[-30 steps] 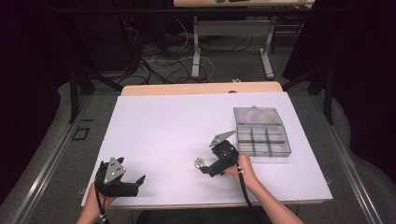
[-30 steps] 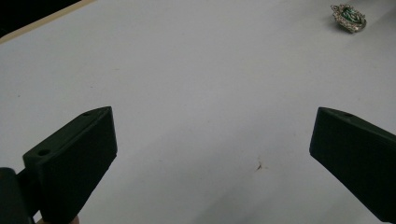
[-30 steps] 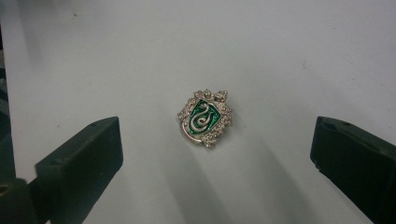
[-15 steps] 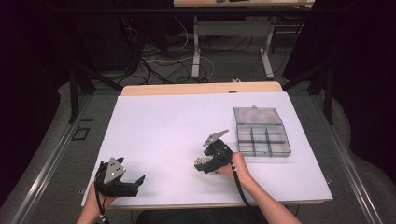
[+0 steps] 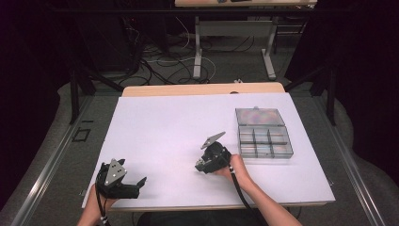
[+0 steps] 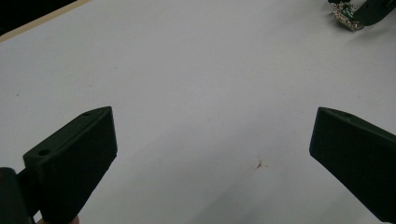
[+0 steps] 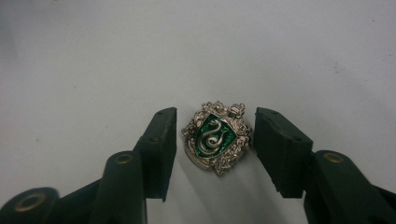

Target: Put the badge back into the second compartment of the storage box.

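Observation:
A small metal badge [image 7: 215, 136], a green crest with a silver snake, lies flat on the white table [image 5: 188, 127]. My right gripper [image 7: 215, 122] points down over it with one jaw on each side. The jaws have just been closing, and a thin gap is left at each pad, so they do not press on the badge. In the high view the right gripper [image 5: 201, 165] is at the table's front middle. My left gripper [image 5: 139, 186] rests at the front left, jaws wide apart with nothing between them [image 6: 214, 116]. The left gripper view has the badge [image 6: 345, 16] far off.
A clear plastic compartment box [image 5: 263, 141] stands open at the right of the table, its lid [image 5: 256, 116] laid back behind it. A wooden strip [image 5: 202, 89] borders the far edge. Cables and table legs lie on the floor beyond.
My right gripper has shifted a little to the left and down onto the badge, and its jaws have drawn much closer together around it. The left gripper has stayed put.

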`<action>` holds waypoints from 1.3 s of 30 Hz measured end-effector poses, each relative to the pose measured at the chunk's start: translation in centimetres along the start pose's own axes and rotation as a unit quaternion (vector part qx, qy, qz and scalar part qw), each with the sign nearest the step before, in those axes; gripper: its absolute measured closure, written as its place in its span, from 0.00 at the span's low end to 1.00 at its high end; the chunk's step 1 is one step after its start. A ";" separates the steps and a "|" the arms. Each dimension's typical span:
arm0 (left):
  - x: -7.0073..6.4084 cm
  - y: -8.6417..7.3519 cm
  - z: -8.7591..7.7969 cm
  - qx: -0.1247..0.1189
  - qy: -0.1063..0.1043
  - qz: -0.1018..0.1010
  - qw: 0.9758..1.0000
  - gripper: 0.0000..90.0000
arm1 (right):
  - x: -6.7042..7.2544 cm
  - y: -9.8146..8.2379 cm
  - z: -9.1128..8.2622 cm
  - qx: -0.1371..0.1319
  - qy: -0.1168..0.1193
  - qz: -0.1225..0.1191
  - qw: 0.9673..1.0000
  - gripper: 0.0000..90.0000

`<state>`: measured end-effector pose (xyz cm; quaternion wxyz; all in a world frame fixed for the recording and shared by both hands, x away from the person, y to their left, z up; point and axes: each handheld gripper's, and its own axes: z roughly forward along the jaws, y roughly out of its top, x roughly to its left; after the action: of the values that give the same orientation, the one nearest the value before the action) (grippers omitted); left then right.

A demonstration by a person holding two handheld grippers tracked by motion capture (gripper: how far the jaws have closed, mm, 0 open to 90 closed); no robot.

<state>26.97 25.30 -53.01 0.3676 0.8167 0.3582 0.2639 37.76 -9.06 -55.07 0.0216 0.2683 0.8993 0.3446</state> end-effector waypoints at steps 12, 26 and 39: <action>0.0 0.0 0.0 -0.001 0.000 0.000 1.000 0.01 | 1.0 0.3 0.2 0.019 -0.034 -0.007 0.999 0.64; 0.0 -0.1 0.0 -0.005 -0.002 -0.005 1.000 0.01 | 1.1 0.7 -0.5 0.014 -0.032 0.009 0.999 0.78; 0.0 -0.1 -0.1 -0.005 0.000 -0.006 1.000 0.01 | 1.4 0.7 -1.4 0.001 -0.009 0.024 1.000 0.90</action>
<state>26.89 25.36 -53.04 0.3733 0.8127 0.3614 0.2638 36.61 -8.81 -53.39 0.0209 0.2929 0.8925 0.3423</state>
